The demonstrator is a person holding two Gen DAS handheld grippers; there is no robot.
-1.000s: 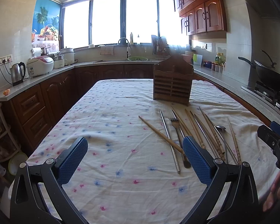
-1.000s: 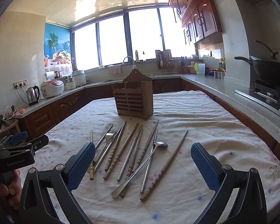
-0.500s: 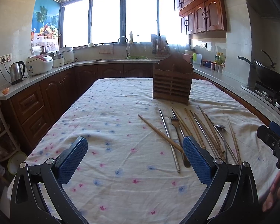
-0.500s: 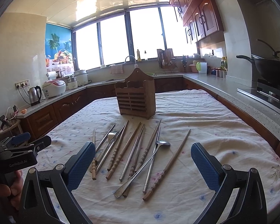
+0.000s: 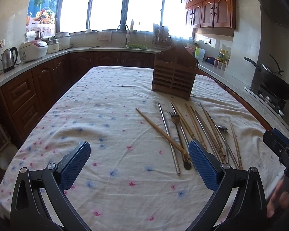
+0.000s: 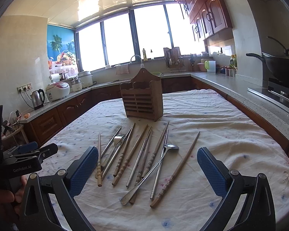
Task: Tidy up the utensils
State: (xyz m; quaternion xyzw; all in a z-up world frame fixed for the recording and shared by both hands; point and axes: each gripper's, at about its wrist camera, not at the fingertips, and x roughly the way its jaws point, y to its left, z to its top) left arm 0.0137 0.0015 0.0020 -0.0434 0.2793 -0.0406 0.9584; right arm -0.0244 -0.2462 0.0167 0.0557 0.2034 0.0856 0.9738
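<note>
Several wooden chopsticks (image 6: 132, 154), metal chopsticks (image 5: 168, 136), a fork (image 5: 175, 117) and a spoon (image 6: 170, 147) lie loose on the flowered tablecloth (image 5: 106, 127). A slatted wooden utensil holder (image 6: 142, 101) stands upright behind them; it also shows in the left wrist view (image 5: 174, 76). My left gripper (image 5: 139, 163) is open and empty, low over the cloth to the left of the pile. My right gripper (image 6: 147, 168) is open and empty, straddling the near ends of the utensils.
Counters run along three sides, with a kettle (image 5: 8, 58) and rice cooker (image 5: 33, 50) on the left, a sink (image 5: 138, 47) at the back and a wok (image 5: 275, 80) on the stove at the right. The table edge is close at the right.
Both grippers have drifted slightly forward and lower toward the table. The utensils and holder have not moved. Both stay open.
</note>
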